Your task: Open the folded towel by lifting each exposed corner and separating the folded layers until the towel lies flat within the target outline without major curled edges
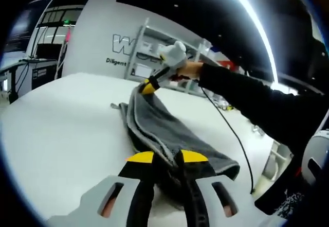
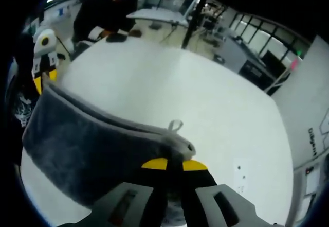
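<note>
In the left gripper view, the white table (image 1: 56, 119) spreads out on the left, and the grey towel (image 1: 159, 126) runs across it in a long bunched strip. The left gripper (image 1: 167, 157) sits low in the middle, its yellow-tipped jaws closed on the near end of the towel. Further right, the right gripper (image 1: 149, 86) pinches the far end and lifts it off the table, with a dark sleeve (image 1: 257, 98) reaching in behind it and a black cable (image 1: 234, 134) hanging below.

In the right gripper view, the left gripper (image 2: 43, 80) shows at the far left edge, at the towel's (image 2: 87, 150) far corner. The towel hangs between the two as a sagging grey sheet above the table (image 2: 205, 98). A small loop tag (image 2: 176, 125) stands up near the right gripper (image 2: 174, 163), whose jaws are clamped on the hem. Whether any part of the towel touches the table here is hard to tell.
</note>
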### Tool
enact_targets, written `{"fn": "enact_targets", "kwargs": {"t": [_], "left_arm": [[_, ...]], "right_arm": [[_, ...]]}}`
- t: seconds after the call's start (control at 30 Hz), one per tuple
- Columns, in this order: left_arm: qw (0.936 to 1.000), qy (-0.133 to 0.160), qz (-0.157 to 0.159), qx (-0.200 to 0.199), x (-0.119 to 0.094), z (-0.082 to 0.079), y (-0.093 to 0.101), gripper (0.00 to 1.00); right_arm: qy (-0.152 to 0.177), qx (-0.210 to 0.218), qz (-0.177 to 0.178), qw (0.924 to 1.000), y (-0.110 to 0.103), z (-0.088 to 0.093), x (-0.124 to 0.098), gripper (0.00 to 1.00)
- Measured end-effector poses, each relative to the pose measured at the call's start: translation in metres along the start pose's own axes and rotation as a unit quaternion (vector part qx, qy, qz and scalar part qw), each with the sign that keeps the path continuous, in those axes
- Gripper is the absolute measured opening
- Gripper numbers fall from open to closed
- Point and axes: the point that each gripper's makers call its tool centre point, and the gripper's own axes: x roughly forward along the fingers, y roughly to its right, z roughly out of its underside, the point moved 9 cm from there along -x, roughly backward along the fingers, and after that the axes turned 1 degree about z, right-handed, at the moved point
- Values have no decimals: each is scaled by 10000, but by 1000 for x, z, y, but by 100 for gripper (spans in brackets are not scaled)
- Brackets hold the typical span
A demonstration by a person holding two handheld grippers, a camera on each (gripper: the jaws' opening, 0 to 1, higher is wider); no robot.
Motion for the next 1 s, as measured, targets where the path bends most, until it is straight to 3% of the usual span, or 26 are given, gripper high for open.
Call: {"fn": "enact_targets", "kwargs": {"t": [0.2,1.0], "left_arm": [[10000,49,63,-41,-2,-3,2,2],[9968,235,725,-239,-4,-18,29,0]], "right_arm": [[0,-12,0,10000,2,-2,0,2],[25,18,85,10000,18,-4,-14,2]]}}
